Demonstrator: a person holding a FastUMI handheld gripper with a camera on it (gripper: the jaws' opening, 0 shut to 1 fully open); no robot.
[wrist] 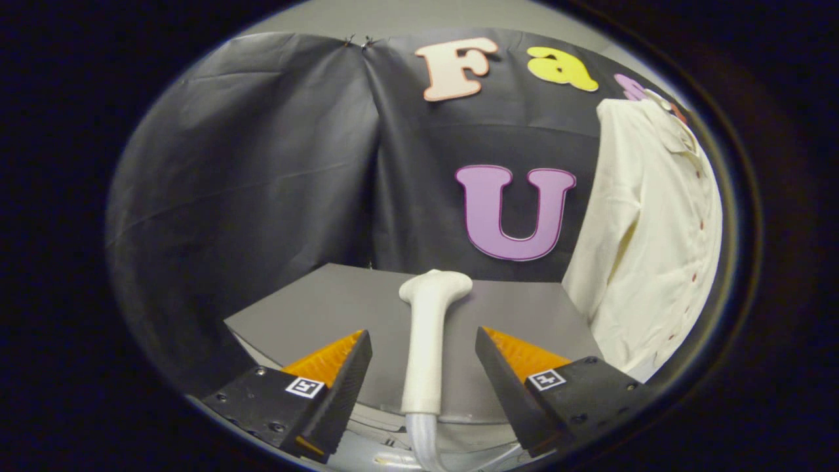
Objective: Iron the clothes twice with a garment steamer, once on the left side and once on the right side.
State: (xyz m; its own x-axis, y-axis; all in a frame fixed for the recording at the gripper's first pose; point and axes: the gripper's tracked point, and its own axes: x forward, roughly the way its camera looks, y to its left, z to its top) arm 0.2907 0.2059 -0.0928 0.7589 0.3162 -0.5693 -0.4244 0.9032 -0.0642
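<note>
My gripper (pixel 424 347) stands open, fingers either side of the smooth white steamer (pixel 427 328), not touching it. It lies on a grey matte table (pixel 314 308); cream shirt (pixel 645 242) hangs right.

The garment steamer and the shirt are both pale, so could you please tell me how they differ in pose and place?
The garment steamer lies flat on the grey table; the shirt hangs upright against the booth wall, past the table's far right corner. The steamer sits between the open gripper fingers, untouched; the shirt is well beyond them. The steamer is smooth and rigid with a hose; the shirt is creased cloth with dark buttons. Both are off-white.
</note>
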